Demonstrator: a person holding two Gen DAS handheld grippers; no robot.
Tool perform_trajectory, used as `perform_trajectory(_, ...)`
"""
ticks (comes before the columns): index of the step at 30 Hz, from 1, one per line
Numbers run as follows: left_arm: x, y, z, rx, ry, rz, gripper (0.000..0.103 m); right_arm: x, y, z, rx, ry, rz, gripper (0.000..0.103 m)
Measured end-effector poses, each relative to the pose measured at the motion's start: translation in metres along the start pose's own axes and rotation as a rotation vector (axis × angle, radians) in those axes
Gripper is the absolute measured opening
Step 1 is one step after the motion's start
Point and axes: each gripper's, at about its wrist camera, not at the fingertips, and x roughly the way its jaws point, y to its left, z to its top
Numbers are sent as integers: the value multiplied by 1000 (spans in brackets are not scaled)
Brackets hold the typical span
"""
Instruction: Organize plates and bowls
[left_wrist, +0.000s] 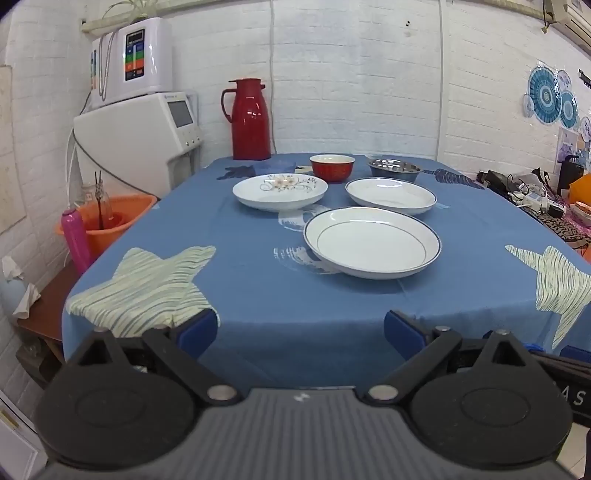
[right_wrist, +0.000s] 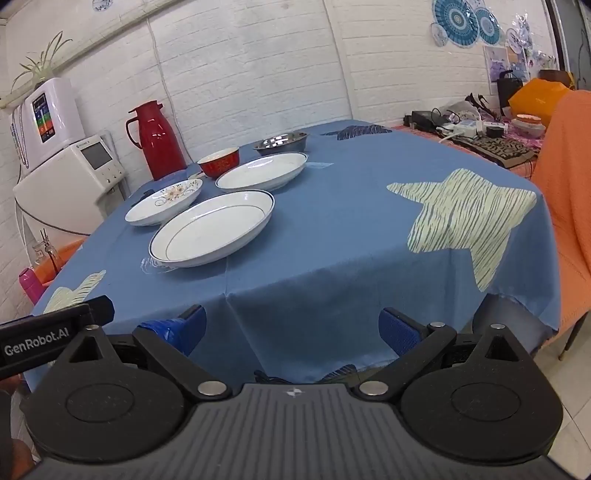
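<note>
Three white plates lie on the blue tablecloth (left_wrist: 258, 295). A large blue-rimmed plate (left_wrist: 372, 240) (right_wrist: 212, 228) is nearest, a second blue-rimmed plate (left_wrist: 391, 195) (right_wrist: 262, 171) sits behind it, and a flower-patterned plate (left_wrist: 280, 192) (right_wrist: 163, 202) is at the left. Further back stand a red bowl (left_wrist: 332, 168) (right_wrist: 218, 162) and a steel bowl (left_wrist: 394, 170) (right_wrist: 280, 143). My left gripper (left_wrist: 301, 330) is open before the table's near edge, holding nothing. My right gripper (right_wrist: 293, 328) is also open and empty, short of the table edge.
A red thermos jug (left_wrist: 250, 120) (right_wrist: 157, 138) stands at the table's back left. White appliances (left_wrist: 147, 122) and an orange bucket (left_wrist: 107, 221) are to the left of the table. An orange-covered chair (right_wrist: 565, 192) and a cluttered side surface (right_wrist: 476, 129) lie to the right.
</note>
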Motion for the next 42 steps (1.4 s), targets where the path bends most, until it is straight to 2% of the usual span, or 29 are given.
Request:
perform_trajectory(1,-11,-4,-5,10,-16,-4,97,1,-2,-1,8,12,2,88)
perform_trajectory(15,-11,-6,-6,19,-20,-11,97,5,-4,-4,32,48,14,88)
perform_trajectory(42,-11,-4,-6,12,-11,-22,97,8,-4,-6,32,67,16,88)
